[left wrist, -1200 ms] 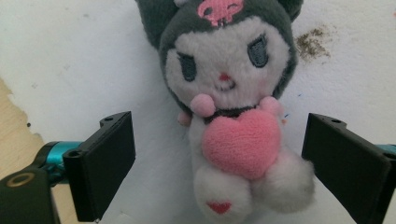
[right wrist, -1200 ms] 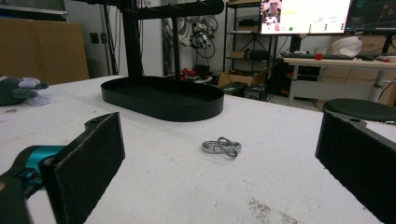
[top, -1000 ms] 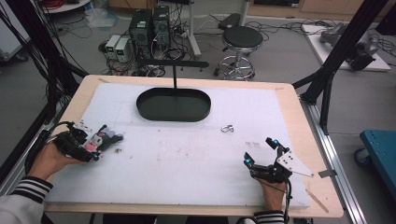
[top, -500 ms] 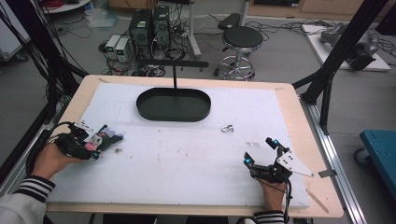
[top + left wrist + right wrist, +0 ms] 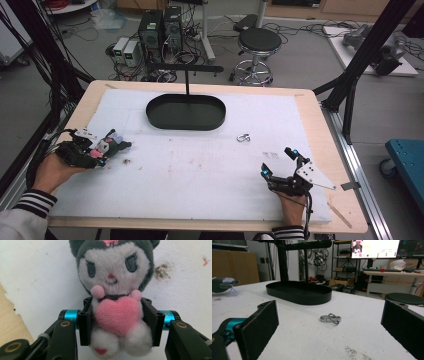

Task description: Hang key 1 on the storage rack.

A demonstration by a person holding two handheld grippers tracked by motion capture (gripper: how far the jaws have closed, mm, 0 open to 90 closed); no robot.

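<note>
Left gripper [image 5: 107, 150]: jaws closed on the plush toy [image 5: 115, 290], pads clamped on both sides of its body at the pink heart [image 5: 117, 316]. Same gripper in its own view [image 5: 117, 322]: the toy faces the camera, head away from the jaws, legs hanging down between them. In the high view the plush toy [image 5: 111, 146] sits at the left edge of the white mat [image 5: 200, 170], head pointing toward the table centre, low over the mat; whether it touches the surface I cannot tell. Left hand [image 5: 52, 170] comes in from the bottom-left corner, striped sleeve cuff [image 5: 30, 207] at the table edge, forearm angled up and right, gripper held roughly level.

Right gripper [image 5: 280, 162]: jaws wide apart, nothing between them. Its own view [image 5: 329, 327] looks along the mat at a small metal ring puzzle [image 5: 330, 318] lying flat ahead, well apart from the pads. Right hand [image 5: 290, 205] enters from the bottom edge, right of centre, gripper pointing up and left, low to the mat.

Ring puzzle [image 5: 243, 137] lies between the right gripper and the black oval tray [image 5: 150, 107], nearer the tray. Tray sits at the far middle of the mat with a T-shaped stand [image 5: 186, 70] rising from it. A dirt smudge [image 5: 127, 161] sits just beside the plush.
</note>
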